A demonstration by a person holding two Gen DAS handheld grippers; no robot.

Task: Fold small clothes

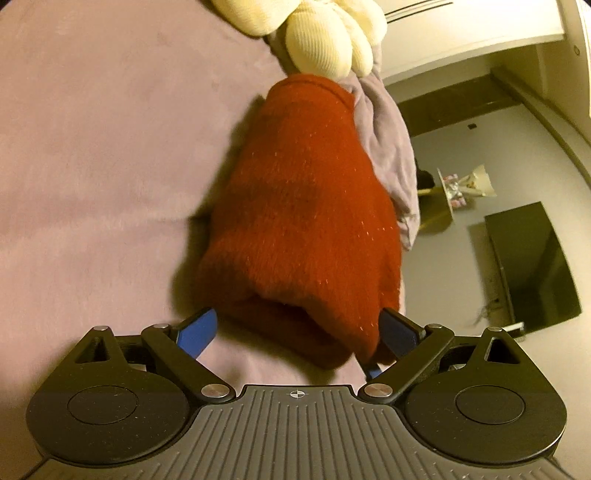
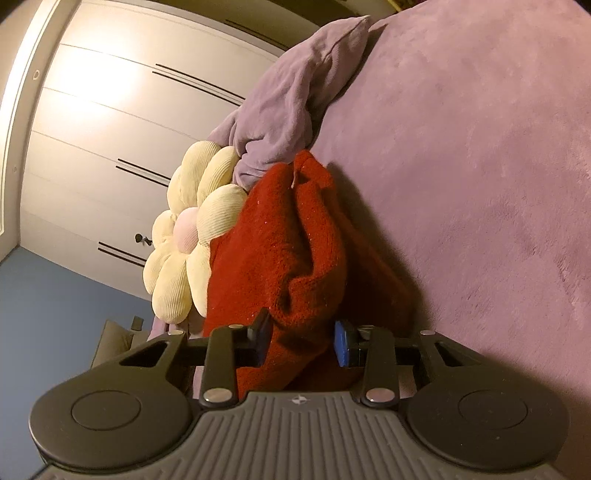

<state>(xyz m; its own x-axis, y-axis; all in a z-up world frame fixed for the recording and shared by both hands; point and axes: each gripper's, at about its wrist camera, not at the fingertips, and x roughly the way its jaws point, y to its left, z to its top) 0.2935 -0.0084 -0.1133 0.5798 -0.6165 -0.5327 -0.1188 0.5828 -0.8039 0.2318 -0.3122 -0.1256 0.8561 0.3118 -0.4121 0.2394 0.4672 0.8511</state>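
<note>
A fuzzy red knit garment lies folded on the purple bed cover. In the left wrist view my left gripper is open, its blue pads wide apart on either side of the garment's near end, which bulges between them. In the right wrist view the same red garment is bunched up, and my right gripper is shut on a thick fold of it, blue pads pressing from both sides.
A cream flower-shaped cushion and a bunched purple pillow lie just beyond the garment. The bed edge runs along its right side in the left wrist view, with floor and a dark cabinet below. A white wardrobe stands behind.
</note>
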